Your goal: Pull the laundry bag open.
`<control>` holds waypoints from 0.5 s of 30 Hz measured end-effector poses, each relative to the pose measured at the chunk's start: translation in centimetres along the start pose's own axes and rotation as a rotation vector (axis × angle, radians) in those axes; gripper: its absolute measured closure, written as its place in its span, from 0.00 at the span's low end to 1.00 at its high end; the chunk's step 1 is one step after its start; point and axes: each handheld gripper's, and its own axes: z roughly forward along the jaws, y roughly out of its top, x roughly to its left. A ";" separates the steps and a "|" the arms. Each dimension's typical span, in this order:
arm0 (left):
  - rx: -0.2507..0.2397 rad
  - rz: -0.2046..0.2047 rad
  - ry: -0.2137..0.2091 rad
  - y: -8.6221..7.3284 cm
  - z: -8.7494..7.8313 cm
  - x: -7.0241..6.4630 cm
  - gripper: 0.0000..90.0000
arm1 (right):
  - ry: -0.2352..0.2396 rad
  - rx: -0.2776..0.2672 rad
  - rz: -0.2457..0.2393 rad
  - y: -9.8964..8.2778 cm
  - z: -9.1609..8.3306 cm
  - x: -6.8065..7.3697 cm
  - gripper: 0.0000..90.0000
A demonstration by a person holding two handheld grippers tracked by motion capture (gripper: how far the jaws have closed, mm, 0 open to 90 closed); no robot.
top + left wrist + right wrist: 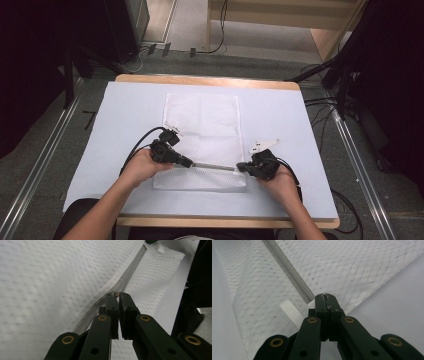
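Observation:
A white mesh bag (201,131) lies flat on the table, its grey zipper (214,167) running across its near end. My left gripper (190,163) is at the zipper's left end, and in the left gripper view (116,294) its jaws are pinched on a small brownish zipper pull, with the zipper (125,277) stretching away. My right gripper (239,167) is at the zipper's right end. In the right gripper view (326,296) its jaws are shut on the bag's edge where the zipper (289,270) ends, beside a white ribbed tab (291,312).
The table is covered with a pale sheet (280,120), and its wooden rim (210,80) shows at the far side. Cables (140,142) trail from both grippers. Metal rails and dark stands flank the table on the floor.

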 end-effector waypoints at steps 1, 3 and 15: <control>-0.005 -0.008 -0.004 -0.1 -0.1 0.0 0.98 | 0.000 -0.001 0.000 0.0 0.0 0.0 1.00; -0.005 -0.012 0.002 -0.3 -0.5 0.2 0.98 | 0.000 0.000 0.001 0.0 0.0 0.0 1.00; -0.001 -0.070 0.027 -1.7 -2.1 1.7 0.98 | 0.002 -0.001 0.001 0.0 0.0 0.0 1.00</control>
